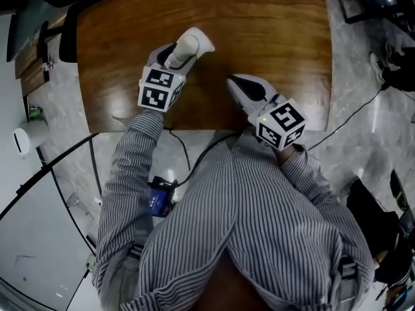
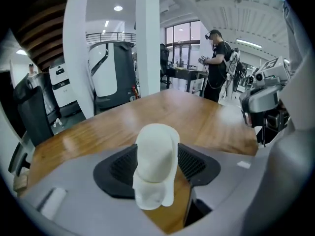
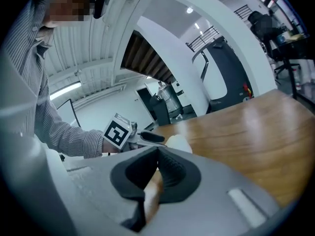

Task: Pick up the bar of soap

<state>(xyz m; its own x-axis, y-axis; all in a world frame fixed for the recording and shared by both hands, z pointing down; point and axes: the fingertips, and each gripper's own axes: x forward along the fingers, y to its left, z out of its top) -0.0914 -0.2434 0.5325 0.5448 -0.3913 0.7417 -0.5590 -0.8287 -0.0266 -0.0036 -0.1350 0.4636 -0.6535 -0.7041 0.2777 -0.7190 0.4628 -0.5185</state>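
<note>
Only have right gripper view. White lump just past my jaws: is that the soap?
Observer: Yes. Left gripper view shows the soap between the jaws of the left gripper, which stand apart.
Operator: Lifted?
Observer: Can't tell. Head view puts it over the table, well in from the front edge.
Operator: My gripper's position?
Observer: Head view: right gripper sits nearer the front edge, apart from the soap.

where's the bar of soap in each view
head view: upper left of centre, bar of soap between the left gripper's jaws.
left gripper view: low centre, between the jaws.
right gripper view: centre, small, beside the left gripper.
shared landmark: the wooden table.
</note>
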